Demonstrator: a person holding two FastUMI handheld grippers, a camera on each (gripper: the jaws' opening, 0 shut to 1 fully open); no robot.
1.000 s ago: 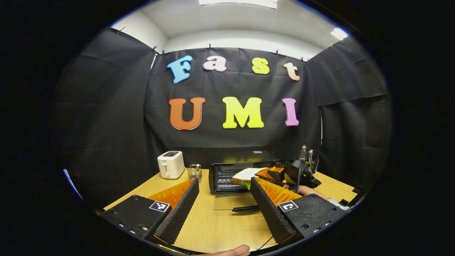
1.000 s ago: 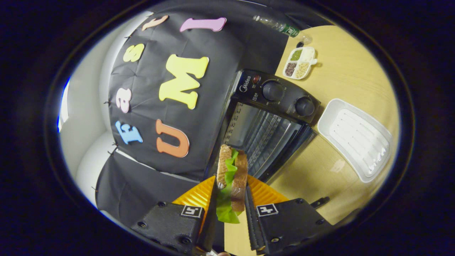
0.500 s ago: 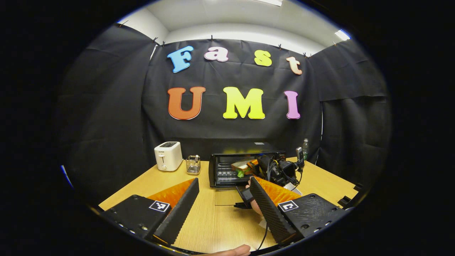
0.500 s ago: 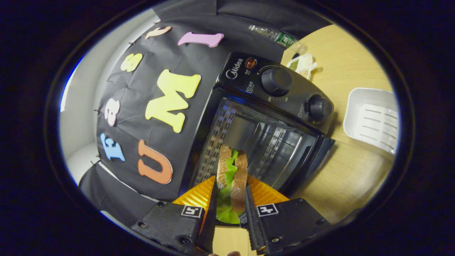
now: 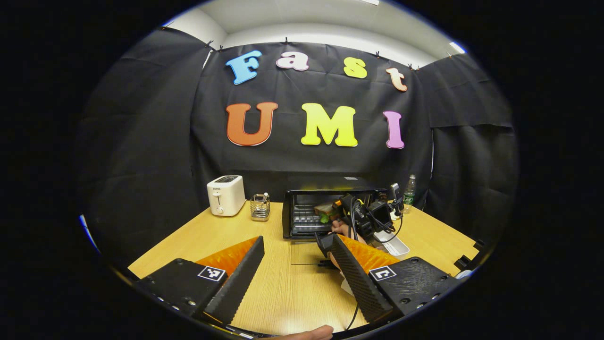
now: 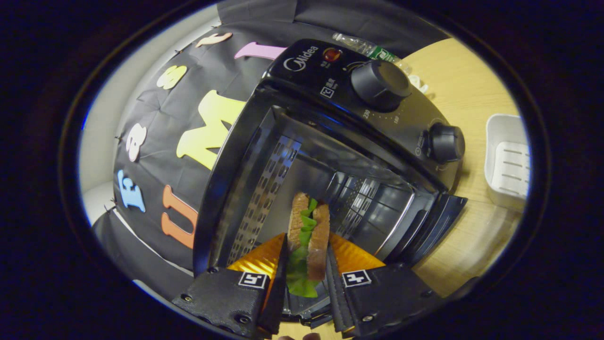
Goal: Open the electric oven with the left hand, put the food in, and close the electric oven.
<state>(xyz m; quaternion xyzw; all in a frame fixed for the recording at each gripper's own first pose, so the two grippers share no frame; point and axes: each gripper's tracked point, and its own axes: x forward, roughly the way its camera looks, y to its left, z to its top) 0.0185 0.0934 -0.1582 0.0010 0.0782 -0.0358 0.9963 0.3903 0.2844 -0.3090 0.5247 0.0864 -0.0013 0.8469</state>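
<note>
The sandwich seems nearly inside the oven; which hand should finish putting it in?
The right. Its tongs are shut on the sandwich, already at the open electric oven. The left tongs are open and empty, well back over the table.

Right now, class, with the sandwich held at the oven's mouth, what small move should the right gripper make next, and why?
Probably ease a little deeper, then open. The right gripper is shut on the sandwich, which has entered the open electric oven but seems not yet set on the rack.
</note>
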